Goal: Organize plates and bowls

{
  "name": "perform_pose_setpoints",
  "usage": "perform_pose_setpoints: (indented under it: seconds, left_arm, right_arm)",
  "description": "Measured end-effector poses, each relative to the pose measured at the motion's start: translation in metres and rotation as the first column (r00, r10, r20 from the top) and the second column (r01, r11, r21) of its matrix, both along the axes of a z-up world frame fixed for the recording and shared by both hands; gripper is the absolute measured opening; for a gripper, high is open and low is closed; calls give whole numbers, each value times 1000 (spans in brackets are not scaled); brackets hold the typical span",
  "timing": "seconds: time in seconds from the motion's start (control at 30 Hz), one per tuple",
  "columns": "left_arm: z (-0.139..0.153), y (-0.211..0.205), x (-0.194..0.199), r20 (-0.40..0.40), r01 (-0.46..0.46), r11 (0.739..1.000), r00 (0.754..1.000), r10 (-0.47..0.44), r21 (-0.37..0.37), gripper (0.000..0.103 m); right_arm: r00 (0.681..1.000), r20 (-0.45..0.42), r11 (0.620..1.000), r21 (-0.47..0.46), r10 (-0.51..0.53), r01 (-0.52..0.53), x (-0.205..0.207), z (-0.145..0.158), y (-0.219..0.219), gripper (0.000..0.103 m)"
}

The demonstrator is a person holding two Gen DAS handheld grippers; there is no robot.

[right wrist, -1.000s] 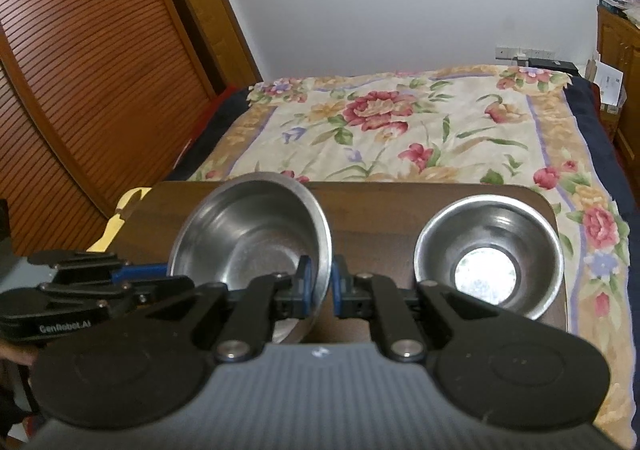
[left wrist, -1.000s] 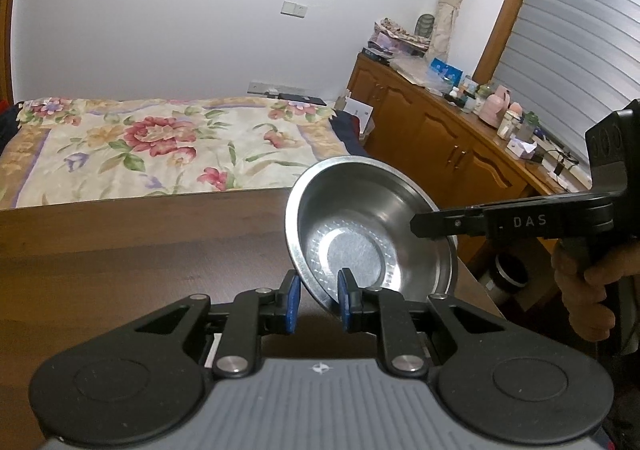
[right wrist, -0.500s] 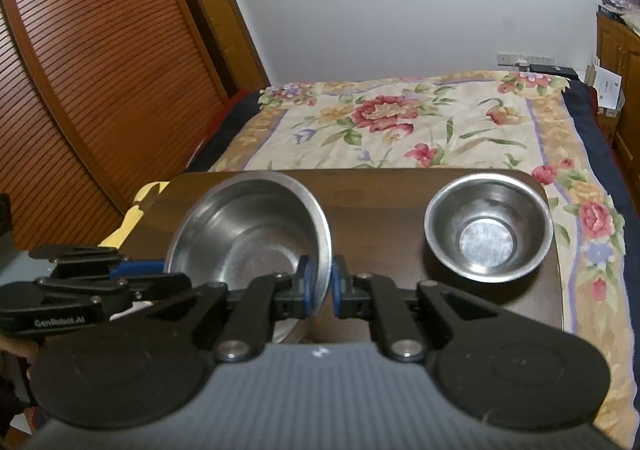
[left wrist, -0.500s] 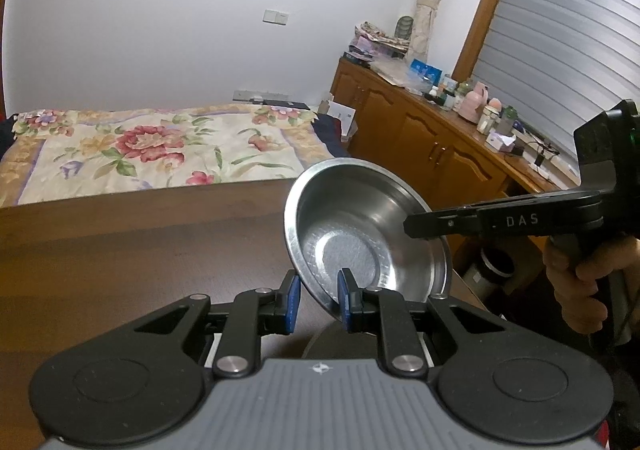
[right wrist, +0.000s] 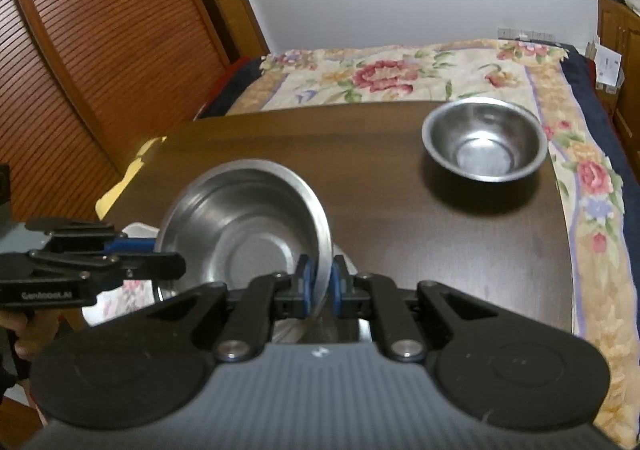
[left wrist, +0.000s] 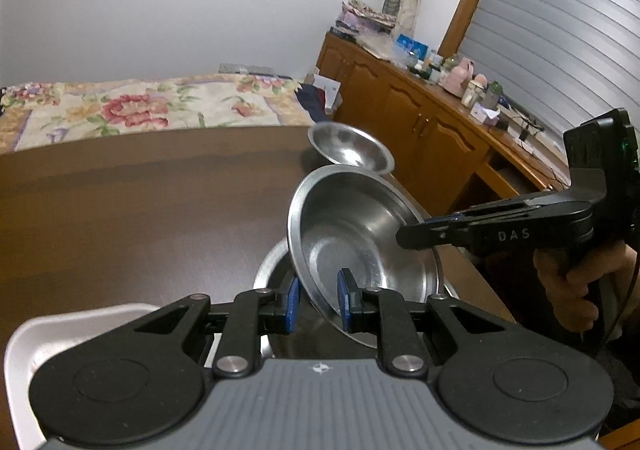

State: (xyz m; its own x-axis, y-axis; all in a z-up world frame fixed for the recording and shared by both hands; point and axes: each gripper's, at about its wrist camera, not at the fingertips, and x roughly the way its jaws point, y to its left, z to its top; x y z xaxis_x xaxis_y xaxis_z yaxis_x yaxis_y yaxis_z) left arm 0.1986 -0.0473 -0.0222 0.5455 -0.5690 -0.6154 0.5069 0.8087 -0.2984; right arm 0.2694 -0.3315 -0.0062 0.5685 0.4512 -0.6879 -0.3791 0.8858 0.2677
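Both grippers, left (left wrist: 316, 304) and right (right wrist: 320, 286), clamped on bowl (left wrist: 360, 246) rim, held tilted above lower bowl (left wrist: 272, 270). Nesting unfinished. Small bowl (right wrist: 484, 144) alone at table (right wrist: 380, 170) far corner, unstacked.

The held steel bowl (left wrist: 360, 250) is showing a brushed, dully shining metal inside, with a brighter rim. The smaller steel bowl (right wrist: 484, 144) is gleaming the same way. The wooden table (right wrist: 400, 210) is looking dark, smooth and semi-glossy. The left gripper (left wrist: 319, 302) is wearing matt black plastic with blue pads (left wrist: 345, 304). The bedspread (right wrist: 400, 74) is lying as soft floral cloth, and the cabinet (left wrist: 420, 134) is glowing as varnished wood.
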Motion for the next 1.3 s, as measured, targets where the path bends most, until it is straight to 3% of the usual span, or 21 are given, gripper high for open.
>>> perform_pose_setpoints:
  seconds: [0.43, 0.77, 1.17, 1.3]
  left_arm:
    - [-19, -6, -17, 19, 18, 996, 1000, -20, 84, 20]
    - [-29, -12, -16, 66, -3, 991, 998, -6, 137, 20]
    - [-35, -19, -25, 184, -45, 981, 983, 10, 186, 20]
    - [-36, -18, -25, 191, -59, 982, 981, 24, 178, 21]
  right_arm:
    - [997, 42, 994, -83, 71, -67, -27, -12, 11, 12]
    - [976, 206, 973, -231, 78, -29, -45, -17, 30, 11]
    - [971, 227, 969, -245, 79, -21, -40, -28, 30, 14]
    - [971, 224, 967, -252, 86, -28, -41, -30, 32, 14]
